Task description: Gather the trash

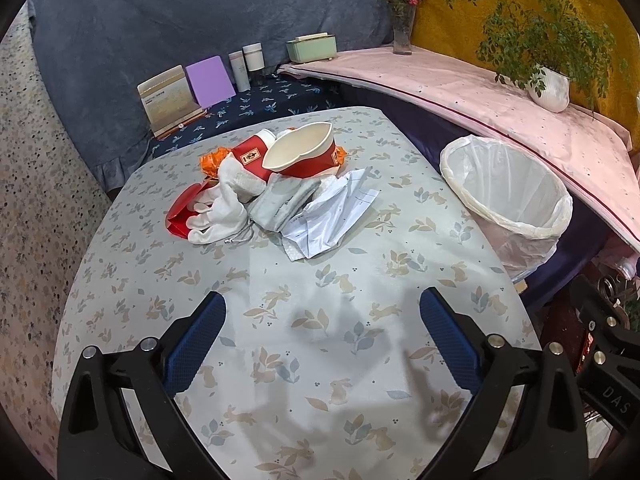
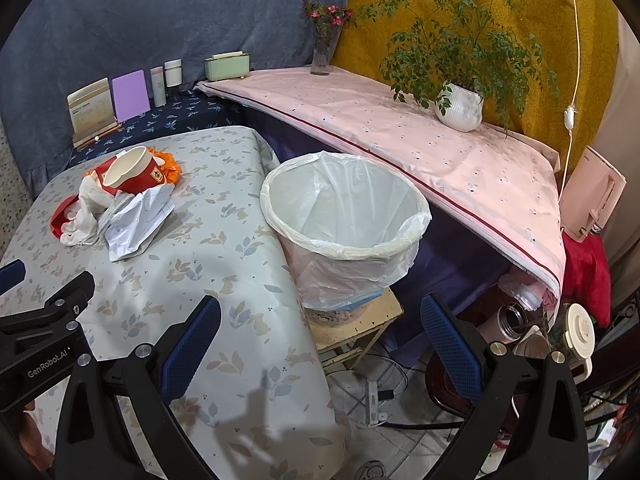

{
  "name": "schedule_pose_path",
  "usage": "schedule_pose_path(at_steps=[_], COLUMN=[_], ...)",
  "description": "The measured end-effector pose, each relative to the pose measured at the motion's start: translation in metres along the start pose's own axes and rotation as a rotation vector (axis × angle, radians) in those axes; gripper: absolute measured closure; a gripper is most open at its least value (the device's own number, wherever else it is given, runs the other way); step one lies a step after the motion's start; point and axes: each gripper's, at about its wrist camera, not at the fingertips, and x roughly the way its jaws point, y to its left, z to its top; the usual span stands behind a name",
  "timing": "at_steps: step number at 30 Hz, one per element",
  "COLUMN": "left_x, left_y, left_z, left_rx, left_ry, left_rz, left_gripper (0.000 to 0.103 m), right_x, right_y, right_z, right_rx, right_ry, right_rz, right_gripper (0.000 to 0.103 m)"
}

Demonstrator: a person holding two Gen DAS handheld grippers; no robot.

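Both tongs are spread wide with nothing between their blue pads: the left gripper [image 1: 322,312] hovers over bare tablecloth, and the right gripper [image 2: 320,316] hangs over the table's edge. The trash pile [image 1: 276,188] lies well ahead of the left tongs, in the middle of the table [image 1: 360,360]. It looks light throughout. The red paper cup [image 1: 304,152] is thin-walled and would buckle, so its rim is the likely hold. The crumpled paper [image 1: 328,216] and white glove [image 1: 224,204] are soft and can be pinched at any fold. The lined waste bin [image 2: 344,208] stands just ahead of the right tongs.
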Motion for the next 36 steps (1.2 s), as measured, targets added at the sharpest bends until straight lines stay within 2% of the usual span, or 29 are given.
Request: schedule_pose_path(at_steps=[15, 36], left_x=[-0.0028, -0.0028], left_y=[0.0012, -0.0034], left_z=[0.0027, 0.0011], left_rx=[-0.029, 0.013], left_ry=[-0.010, -0.038], left_rz=[-0.011, -0.026], left_gripper=[0.010, 0.010], right_x=[-0.0001, 0.0006], right_y=[-0.0048, -0.0080], right_z=[0.0016, 0.0041], right_rx=[0.007, 0.010], right_ry=[-0.001, -0.001], right_rz=[-0.003, -0.009], right_gripper=[0.007, 0.007])
